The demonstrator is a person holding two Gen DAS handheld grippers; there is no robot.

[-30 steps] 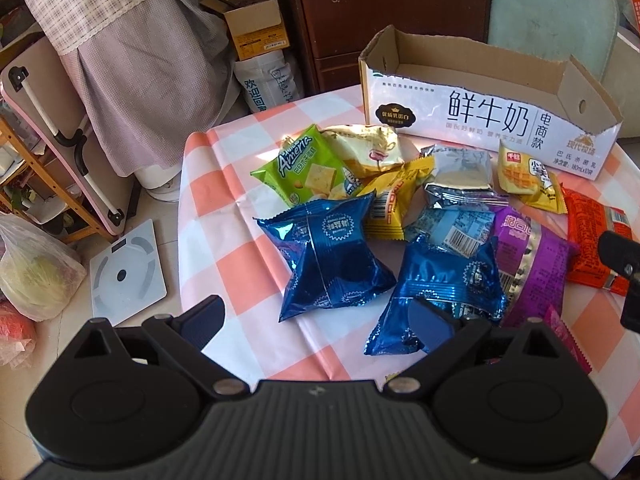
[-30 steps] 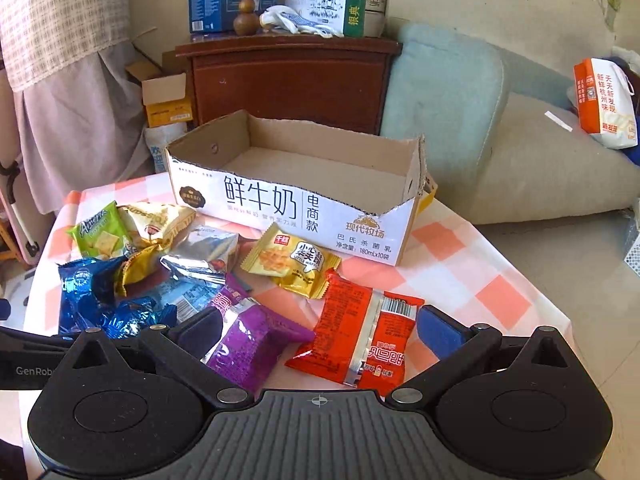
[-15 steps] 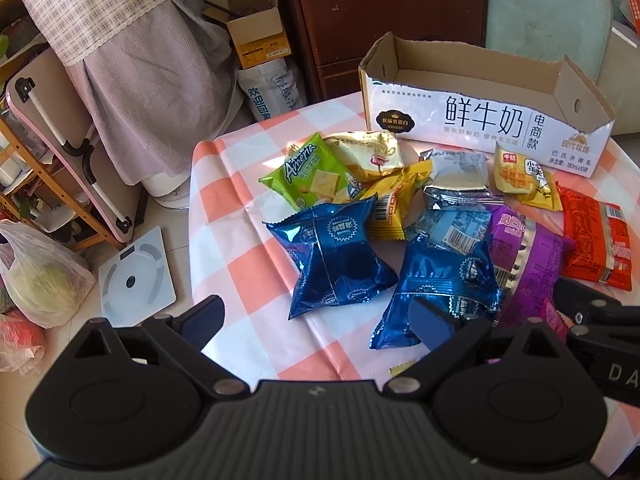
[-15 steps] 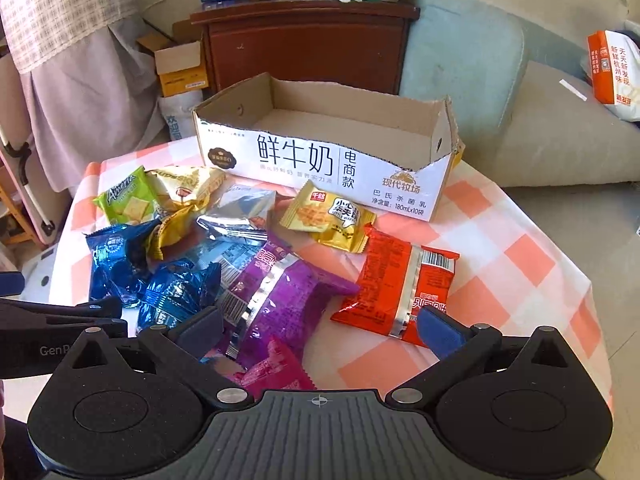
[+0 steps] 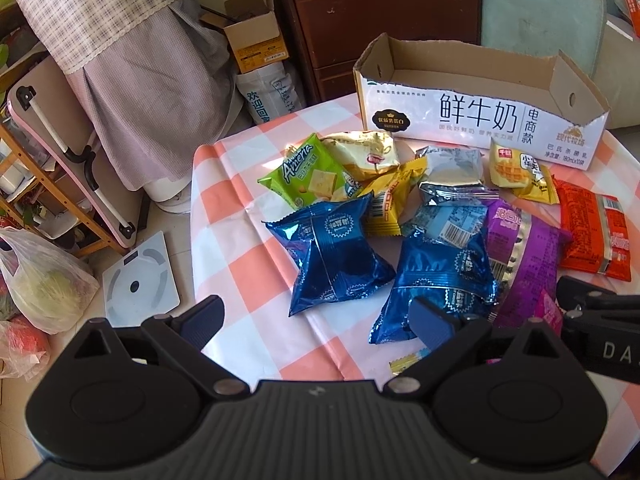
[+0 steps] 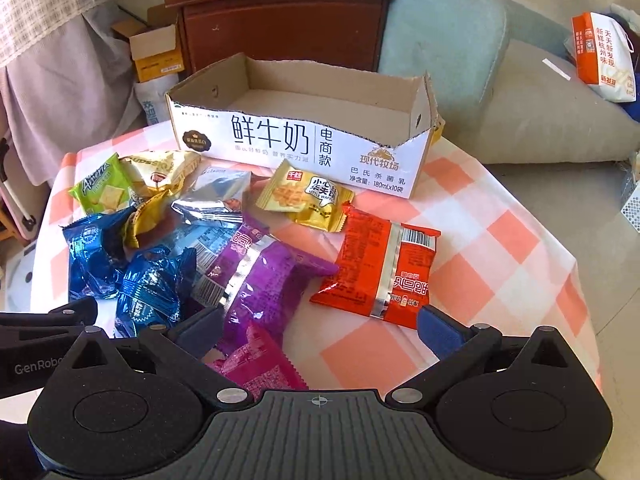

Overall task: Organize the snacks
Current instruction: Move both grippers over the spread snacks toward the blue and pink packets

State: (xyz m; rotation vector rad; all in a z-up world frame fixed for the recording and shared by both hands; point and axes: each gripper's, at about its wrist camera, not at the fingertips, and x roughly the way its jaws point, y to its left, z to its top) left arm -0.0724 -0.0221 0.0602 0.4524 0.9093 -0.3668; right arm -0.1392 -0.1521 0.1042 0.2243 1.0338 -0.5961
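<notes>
Nothing is picked yet: the left gripper (image 5: 316,318) and right gripper (image 6: 318,326) hover with jaws apart, empty, before the cardboard box (image 6: 296,148). Next, seizing one snack packet, likely the red packet (image 6: 380,270).

Bright snack packets (image 5: 420,224) lie heaped flat on the checked cloth. Just behind them stands the open cardboard box (image 6: 304,148), upright.

Both cameras have risen and pulled back, bringing a pink packet (image 6: 256,360) into the right view.
</notes>
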